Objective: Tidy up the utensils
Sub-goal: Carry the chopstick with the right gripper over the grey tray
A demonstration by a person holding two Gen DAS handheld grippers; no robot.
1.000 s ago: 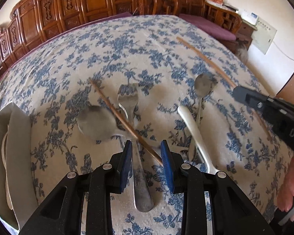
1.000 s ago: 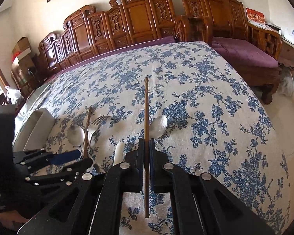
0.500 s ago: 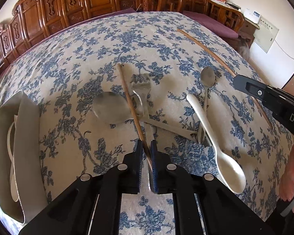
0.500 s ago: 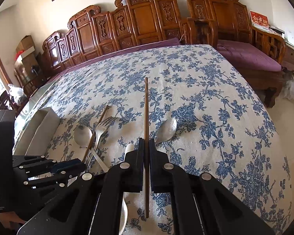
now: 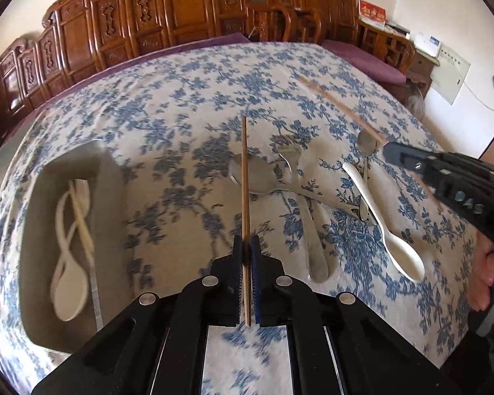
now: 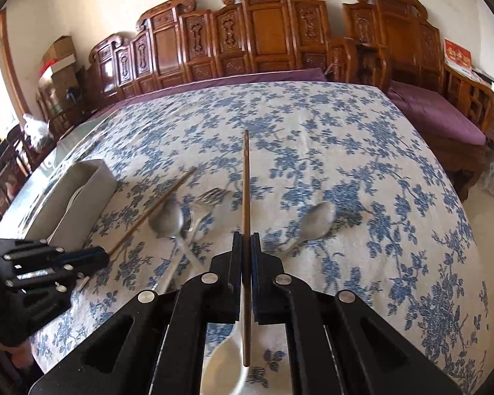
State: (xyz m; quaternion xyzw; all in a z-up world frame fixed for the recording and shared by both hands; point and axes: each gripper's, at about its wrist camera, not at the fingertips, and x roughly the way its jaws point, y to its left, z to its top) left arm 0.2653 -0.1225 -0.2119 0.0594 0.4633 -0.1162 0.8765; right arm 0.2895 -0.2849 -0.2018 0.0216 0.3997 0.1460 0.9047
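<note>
My left gripper [image 5: 246, 247] is shut on a wooden chopstick [image 5: 244, 177] and holds it above the tablecloth, pointing forward. My right gripper [image 6: 246, 243] is shut on a second chopstick [image 6: 246, 191], also lifted. On the cloth lie a large metal spoon [image 5: 257, 177], a metal fork [image 5: 299, 197], a small metal spoon [image 5: 367, 141] and a white ceramic spoon [image 5: 385, 233]. The grey utensil tray [image 5: 108, 204] at the left holds a white spoon [image 5: 67, 283] and a white fork [image 5: 80, 194]. In the right wrist view the left gripper [image 6: 95, 256] and its chopstick [image 6: 154, 209] show beside the tray [image 6: 89, 194].
The table carries a blue floral cloth [image 5: 187, 98]. Carved wooden chairs [image 6: 263, 42] line its far side, and a purple-cushioned bench [image 6: 434, 115] stands at the right. The table's right edge drops to the floor [image 6: 487, 217].
My left gripper has shut on the chopstick, lifted it off the cloth and swung left toward the tray. My right gripper keeps its chopstick raised.
</note>
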